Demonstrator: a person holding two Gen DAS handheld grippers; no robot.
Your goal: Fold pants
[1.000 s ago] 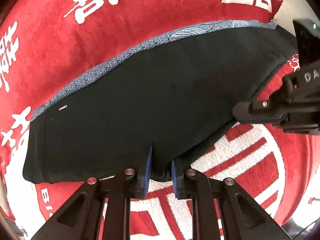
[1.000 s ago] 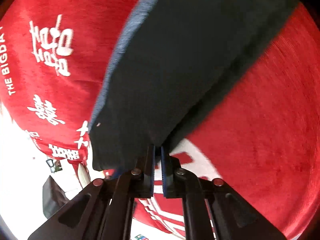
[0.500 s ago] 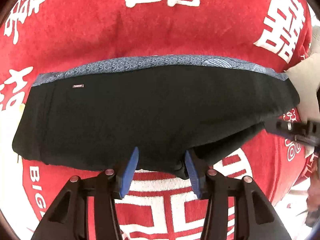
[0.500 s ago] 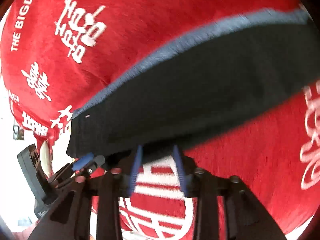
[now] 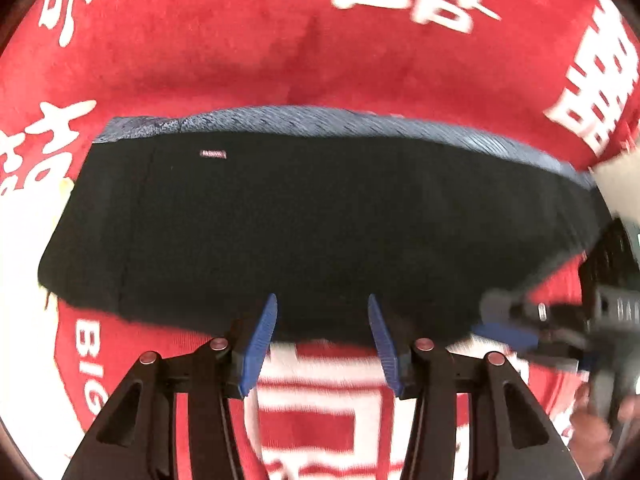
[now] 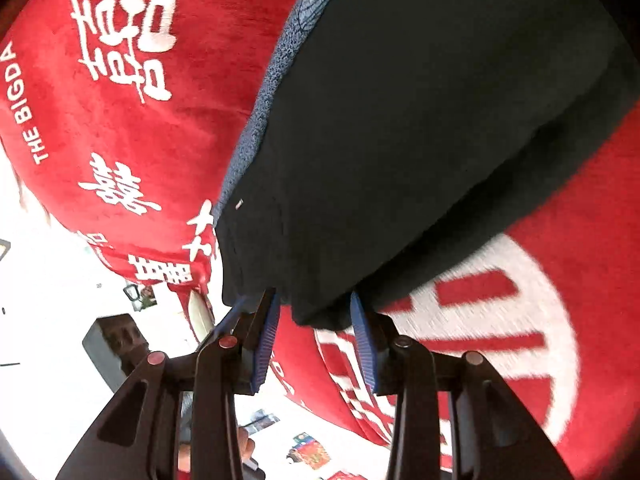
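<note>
Black pants (image 5: 304,220) lie folded flat on a red cloth (image 5: 248,48) printed with white characters; a blue-grey patterned band (image 5: 320,120) runs along their far edge. My left gripper (image 5: 323,308) is open over the pants' near edge, its blue pads apart and not pressing. At the right of the left wrist view, blurred, is my right gripper (image 5: 504,328). In the right wrist view the pants (image 6: 400,140) stretch away to the upper right. The right gripper (image 6: 314,300) is open, a corner of the fabric lying loose between its fingers.
The red cloth (image 6: 120,100) ends at the left, where a white floor (image 6: 48,280) holds small scattered items and a dark box (image 6: 112,340). A hand (image 5: 592,436) shows at the lower right of the left wrist view.
Both grippers were shut on the pants' near edge a second ago; both have opened and let it go. The left view has swung round, and the pants now lie flat.
</note>
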